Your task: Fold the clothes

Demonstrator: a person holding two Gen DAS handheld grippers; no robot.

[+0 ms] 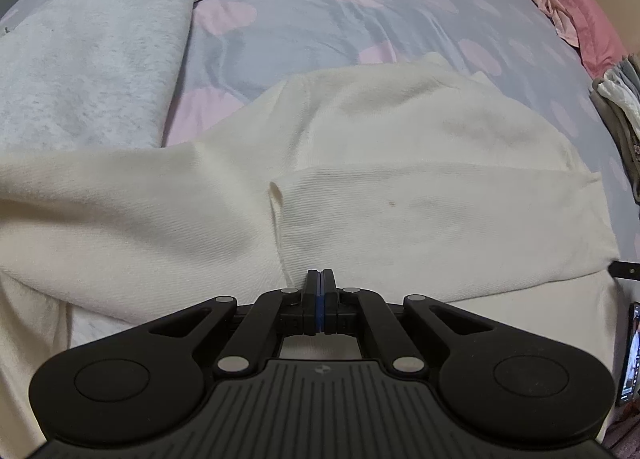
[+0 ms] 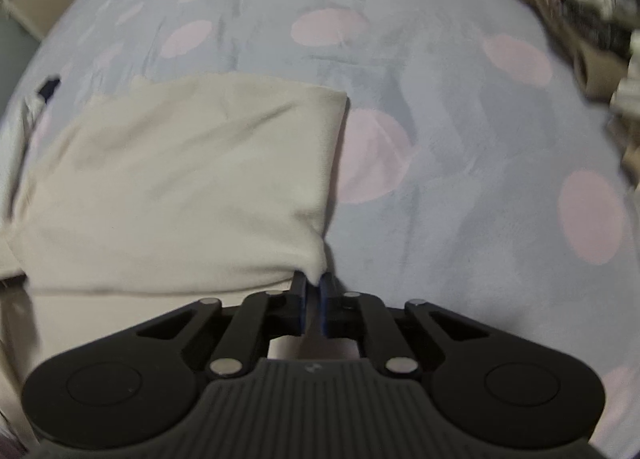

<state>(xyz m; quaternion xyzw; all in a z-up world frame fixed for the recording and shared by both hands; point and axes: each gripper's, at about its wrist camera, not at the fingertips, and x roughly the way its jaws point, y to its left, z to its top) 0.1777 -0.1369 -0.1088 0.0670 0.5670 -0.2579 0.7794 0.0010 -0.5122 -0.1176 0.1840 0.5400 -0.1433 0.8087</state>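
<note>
Mid-fold: the cream top (image 1: 400,163) lies partly doubled at the bed's (image 1: 320,11) near edge, left gripper (image 1: 320,279) clenched at its fold, right gripper (image 2: 313,283) grasping its corner; the grey garment (image 1: 88,59) waits.

Dotted bedspread (image 1: 320,7): cream garment (image 1: 400,163), grey sweatshirt (image 1: 88,59), perhaps.

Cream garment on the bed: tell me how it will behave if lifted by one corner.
The cream garment looks floppy: it creases and drapes. It would likely sag from the right gripper, pinching its corner. Its ribbed knit probably grips well.
</note>
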